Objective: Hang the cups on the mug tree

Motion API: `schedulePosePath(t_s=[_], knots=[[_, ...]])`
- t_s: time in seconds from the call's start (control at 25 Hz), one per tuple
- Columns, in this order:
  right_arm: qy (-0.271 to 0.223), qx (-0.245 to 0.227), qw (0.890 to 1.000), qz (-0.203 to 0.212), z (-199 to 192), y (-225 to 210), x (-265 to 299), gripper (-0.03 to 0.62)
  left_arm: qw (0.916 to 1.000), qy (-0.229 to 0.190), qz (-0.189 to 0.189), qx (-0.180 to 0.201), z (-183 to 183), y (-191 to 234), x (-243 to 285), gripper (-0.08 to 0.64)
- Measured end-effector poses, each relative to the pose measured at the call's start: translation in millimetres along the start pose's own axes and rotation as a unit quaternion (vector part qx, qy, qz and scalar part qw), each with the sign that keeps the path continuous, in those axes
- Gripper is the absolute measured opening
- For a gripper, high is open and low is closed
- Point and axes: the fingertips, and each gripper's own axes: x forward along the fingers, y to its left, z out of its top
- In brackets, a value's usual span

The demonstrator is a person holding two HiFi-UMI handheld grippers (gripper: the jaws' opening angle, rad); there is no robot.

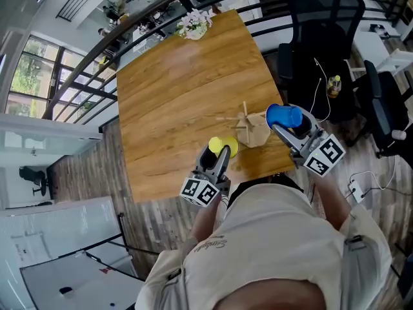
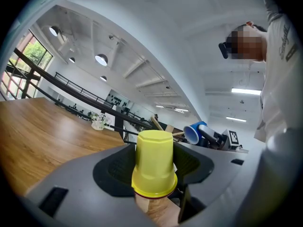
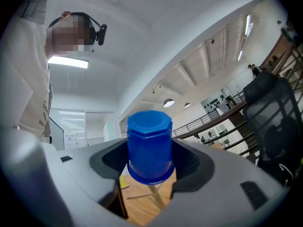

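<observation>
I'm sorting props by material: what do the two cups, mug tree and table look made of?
Yellow cup: probably plastic, opaque even colour, moulded facets, soft sheen.
Blue cup: likely the same plastic, faceted, slightly glossy.
Mug tree: looks like pale bare wood, thin dowel pegs.
Table: wood or wood-look laminate, grain lines with satin glare; can't tell which.

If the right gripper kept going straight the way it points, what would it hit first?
Probably the mug tree: the right gripper, shut on the blue cup, points at it in the head view. Its own view shows the pegs low, under the cup, so it might pass over them.
</observation>
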Motion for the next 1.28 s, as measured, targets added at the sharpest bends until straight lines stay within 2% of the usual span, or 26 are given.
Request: schedulePosePath(t_s=[0.2, 0.44, 0.56, 0.92, 1.12, 1.28], knots=[[-0.015, 0.066, 0.998, -0.003, -7, -9, 12, 0.272, 1.0, -0.006, 0.0, 0.001, 12, 4, -4, 0.252], [-0.032, 0.156, 0.987, -0.009, -19, -18, 17, 0.272, 0.9996, -0.027, -0.012, 0.0, 21, 3, -12, 0.252], [-0.029, 0.159, 0.987, -0.011, -28, -18, 24, 0.272, 0.9987, -0.043, -0.027, -0.002, 27, 3, -17, 0.252], [-0.013, 0.157, 0.987, -0.022, -55, -10, 37, 0.275, 0.9985, -0.038, -0.04, -0.004, 23, 6, -22, 0.252], [-0.011, 0.165, 0.986, -0.03, -63, -10, 39, 0.276, 0.9984, -0.036, -0.039, -0.022, 16, 10, -28, 0.252], [-0.014, 0.17, 0.985, -0.029, -67, -6, 47, 0.279, 0.9985, -0.034, -0.037, -0.021, 16, 17, -34, 0.252]])
